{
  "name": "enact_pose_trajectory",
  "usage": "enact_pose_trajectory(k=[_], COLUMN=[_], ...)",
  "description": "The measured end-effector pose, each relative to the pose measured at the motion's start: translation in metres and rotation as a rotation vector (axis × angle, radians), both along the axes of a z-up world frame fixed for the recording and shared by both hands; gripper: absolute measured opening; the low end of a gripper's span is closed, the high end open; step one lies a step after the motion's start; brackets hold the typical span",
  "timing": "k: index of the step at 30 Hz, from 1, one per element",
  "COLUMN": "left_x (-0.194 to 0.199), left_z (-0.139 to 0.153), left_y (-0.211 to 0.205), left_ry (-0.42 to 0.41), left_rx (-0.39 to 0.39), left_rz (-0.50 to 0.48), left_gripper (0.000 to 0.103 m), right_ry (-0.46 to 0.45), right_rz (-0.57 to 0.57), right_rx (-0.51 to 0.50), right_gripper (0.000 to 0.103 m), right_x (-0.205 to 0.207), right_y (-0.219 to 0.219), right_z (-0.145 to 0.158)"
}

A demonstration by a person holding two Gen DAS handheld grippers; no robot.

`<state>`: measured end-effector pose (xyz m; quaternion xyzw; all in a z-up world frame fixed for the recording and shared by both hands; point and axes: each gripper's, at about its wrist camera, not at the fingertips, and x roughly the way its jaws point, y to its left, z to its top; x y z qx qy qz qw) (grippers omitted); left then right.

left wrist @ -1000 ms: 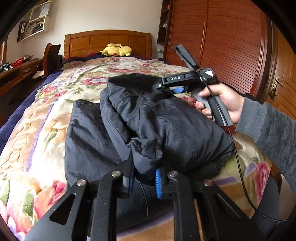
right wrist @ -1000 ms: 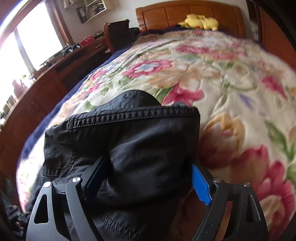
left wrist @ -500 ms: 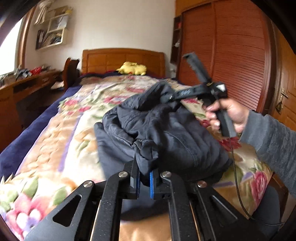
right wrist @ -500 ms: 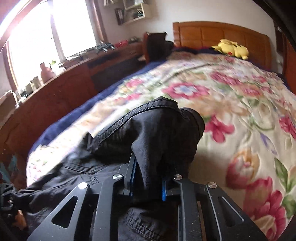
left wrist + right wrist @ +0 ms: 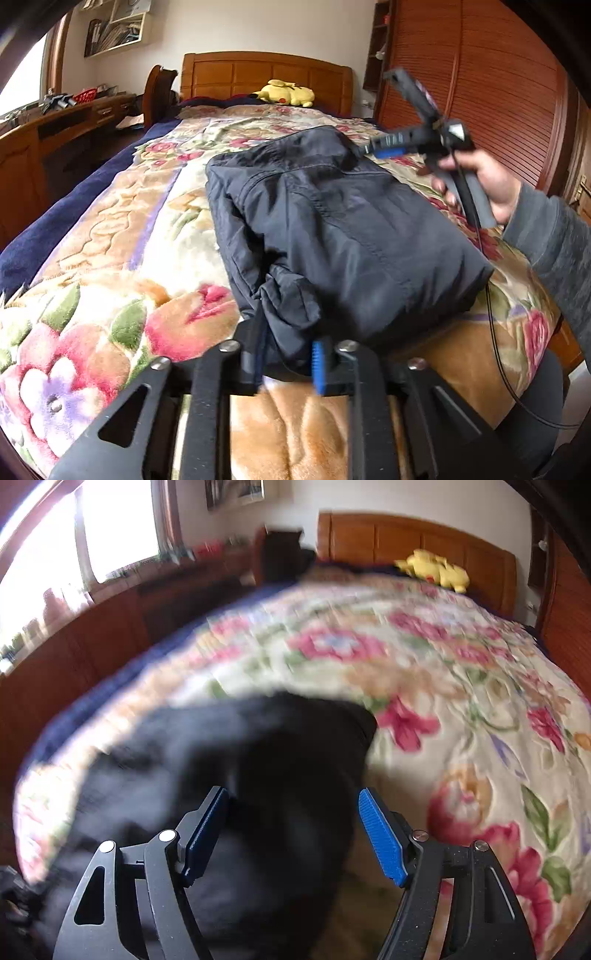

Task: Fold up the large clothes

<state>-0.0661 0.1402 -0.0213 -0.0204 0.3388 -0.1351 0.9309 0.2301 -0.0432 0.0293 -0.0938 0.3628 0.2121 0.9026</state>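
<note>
The floral bed (image 5: 110, 236) filled the frame; the folded dark jacket (image 5: 332, 221) lay centre-right. Both jaws had just been opening: left gripper (image 5: 286, 363) loosely around a cuff, right gripper (image 5: 295, 834) apart. Next probably smoothing the bundle.

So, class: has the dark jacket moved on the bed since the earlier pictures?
Yes. The dark jacket has been folded over toward the wardrobe side, uncovering floral blanket where it lay before.

Dark navy jacket (image 5: 332, 221) on pink-flowered cream blanket (image 5: 122, 280); yellow plush (image 5: 288, 94).
</note>
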Motion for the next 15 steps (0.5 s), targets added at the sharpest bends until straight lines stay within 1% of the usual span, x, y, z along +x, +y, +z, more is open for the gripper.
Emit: enact_pose_trajectory(k=[1, 2, 3, 5, 7, 8, 11, 15], left_x=[0.001, 0.002, 0.004, 0.007, 0.006, 0.004, -0.009, -0.021], left_z=[-0.002, -0.004, -0.006, -0.01, -0.01, -0.009, -0.003, 0.003], left_y=[0.001, 0.0, 0.001, -0.001, -0.002, -0.003, -0.005, 0.003], left_ry=[0.006, 0.014, 0.027, 0.049, 0.068, 0.071, 0.052, 0.049], left_rx=[0.003, 0.003, -0.001, -0.001, 0.014, 0.02, 0.03, 0.001], left_rz=[0.005, 0.006, 0.003, 0.002, 0.004, 0.007, 0.01, 0.012], left_gripper=[0.034, 0.037, 0.038, 0.038, 0.038, 0.038, 0.038, 0.038], right_ry=[0.01, 0.023, 0.038, 0.066, 0.086, 0.089, 0.059, 0.089], right_rz=[-0.011, -0.013, -0.012, -0.02, -0.021, -0.015, 0.005, 0.004], right_rx=[-0.026, -0.03, -0.017, 0.038, 0.077, 0.083, 0.072, 0.104], right_gripper=[0.076, 0.077, 0.078, 0.082, 0.084, 0.084, 0.084, 0.084], right_x=[0.005, 0.011, 0.016, 0.023, 0.036, 0.046, 0.051, 0.054], right_y=[-0.001, -0.001, -0.003, -0.006, -0.01, -0.012, -0.013, -0.016], right_z=[-0.009, -0.015, -0.02, -0.025, -0.03, -0.034, -0.039, -0.044])
